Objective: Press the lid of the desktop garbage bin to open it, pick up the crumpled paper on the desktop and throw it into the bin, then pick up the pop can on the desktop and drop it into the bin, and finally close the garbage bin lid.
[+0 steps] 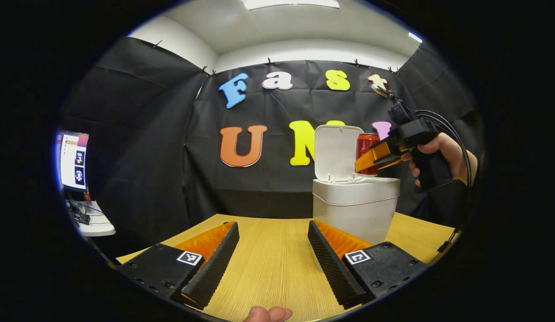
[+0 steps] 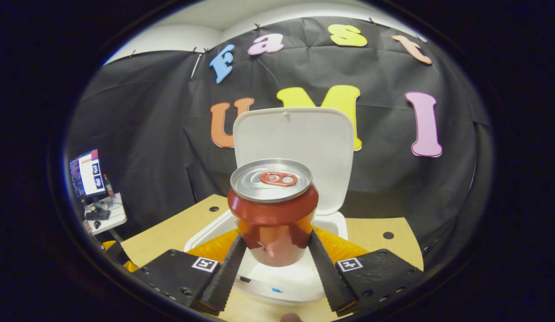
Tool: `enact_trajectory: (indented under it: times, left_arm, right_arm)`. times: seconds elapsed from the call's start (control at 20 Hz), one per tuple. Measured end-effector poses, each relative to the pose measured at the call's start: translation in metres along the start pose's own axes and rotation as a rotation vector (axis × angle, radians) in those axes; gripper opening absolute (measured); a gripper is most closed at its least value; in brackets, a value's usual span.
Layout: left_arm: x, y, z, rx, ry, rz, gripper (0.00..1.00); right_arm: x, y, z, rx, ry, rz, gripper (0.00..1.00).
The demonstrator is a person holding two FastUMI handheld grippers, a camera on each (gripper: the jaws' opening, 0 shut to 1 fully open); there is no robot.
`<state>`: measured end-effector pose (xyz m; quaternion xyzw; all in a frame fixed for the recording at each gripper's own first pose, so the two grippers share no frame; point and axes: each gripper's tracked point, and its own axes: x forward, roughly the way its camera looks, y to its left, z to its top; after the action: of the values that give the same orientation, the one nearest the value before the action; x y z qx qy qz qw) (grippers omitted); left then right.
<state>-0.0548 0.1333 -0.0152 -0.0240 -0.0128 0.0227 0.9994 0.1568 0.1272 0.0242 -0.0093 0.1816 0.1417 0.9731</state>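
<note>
The wooden surface (image 1: 277, 268) carries one bin (image 1: 355, 210), white, standing near the black cloth wall. Its lid (image 1: 336, 153) is tipped up and back, so the opening step looks done. One can (image 2: 273, 210), red with a silver top, is held upright by the right gripper (image 2: 273, 264), whose fingers press on its lower sides. In the left gripper view that same can (image 1: 366, 150) hangs just above the bin's open mouth, beside the raised lid, with a hand (image 1: 440, 156) behind the tool.

The left gripper (image 1: 273, 264) hovers low over bare wood with its fingers spread wide and nothing between them.

No paper ball lies on the visible wood. It has probably gone into the bin already, though the bin's inside is hidden behind the can, so that is a guess.

Judged so, about three of the four steps are done or in hand: releasing the can and shutting the lid are left.
</note>
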Motion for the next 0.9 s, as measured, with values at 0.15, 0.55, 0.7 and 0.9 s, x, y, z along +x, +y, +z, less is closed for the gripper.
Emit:
enact_trajectory:
  times: [0.15,0.55,0.7,0.9]
  left_arm:
    - [0.001,-0.001,-0.001,0.009,0.004,0.003,1.00]
    - [0.001,-0.005,-0.005,-0.001,0.017,-0.002,1.00]
    - [0.001,-0.006,-0.004,-0.007,0.015,-0.010,1.00]
    - [0.002,-0.002,-0.006,-0.005,0.017,-0.007,1.00]
  right_arm:
    - [0.001,-0.004,0.000,-0.003,-0.009,-0.017,0.83]
    - [-0.015,-0.006,0.015,0.031,-0.078,-0.033,0.95]
    - [-0.030,-0.009,0.029,0.019,-0.122,-0.051,0.94]
    - [-0.051,-0.017,0.053,0.017,-0.173,-0.083,0.95]
